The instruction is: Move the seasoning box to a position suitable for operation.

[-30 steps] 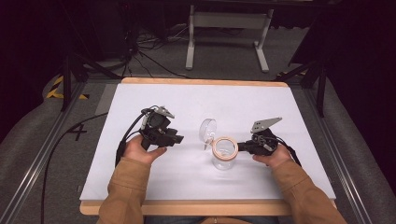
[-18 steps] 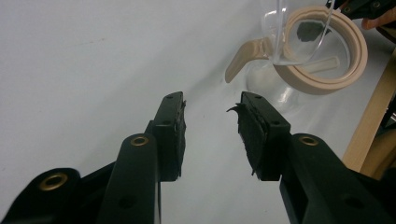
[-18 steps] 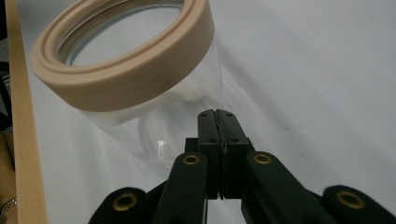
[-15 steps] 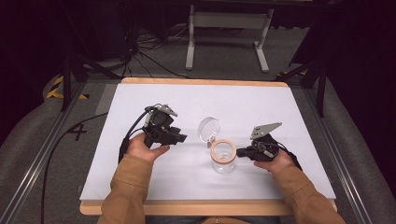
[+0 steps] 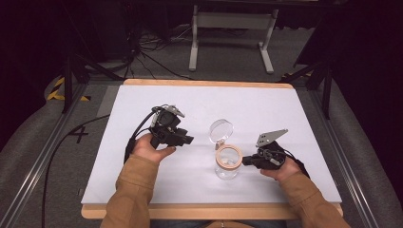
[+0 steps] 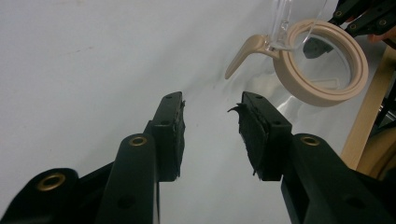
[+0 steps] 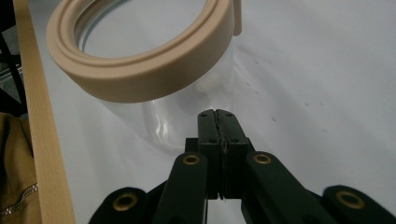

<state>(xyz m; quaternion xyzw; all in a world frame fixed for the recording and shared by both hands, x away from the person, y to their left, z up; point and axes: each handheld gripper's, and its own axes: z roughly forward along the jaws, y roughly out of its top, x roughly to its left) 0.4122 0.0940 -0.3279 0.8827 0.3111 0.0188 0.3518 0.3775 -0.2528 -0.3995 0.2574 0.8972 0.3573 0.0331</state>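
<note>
On the white bench (image 5: 142, 185), toward its left, the left tongs (image 5: 186, 139) are held just above the surface w/ jaws spread; in the left gripper view the two black pads (image 6: 173, 135) stand well apart w/ nothing between them, aimed at the jar. That posture suggests readiness rather than a grip, prob. so the jar or its lid can be taken when needed.

Near the middle, the clear glass jar with a beige rubber-rimmed mouth (image 5: 226, 164) stands upright on the bench, toward the near edge. Its round clear glass hinged lid (image 5: 221, 129) is swung open and tilted back on the far side, so the mouth is left free; the jar looks empty, though that cannot be confirmed.

To the right, the right tongs (image 5: 245, 161) are pressed together w/ nothing pinched. In the right gripper view the shut tips (image 7: 217, 115) point at the jar's glass wall below the rim, just beside it; actual contact cannot be told. Shut tips make a firm single point, so a nudge or steadying of the jar is judged the likely purpose.
</note>
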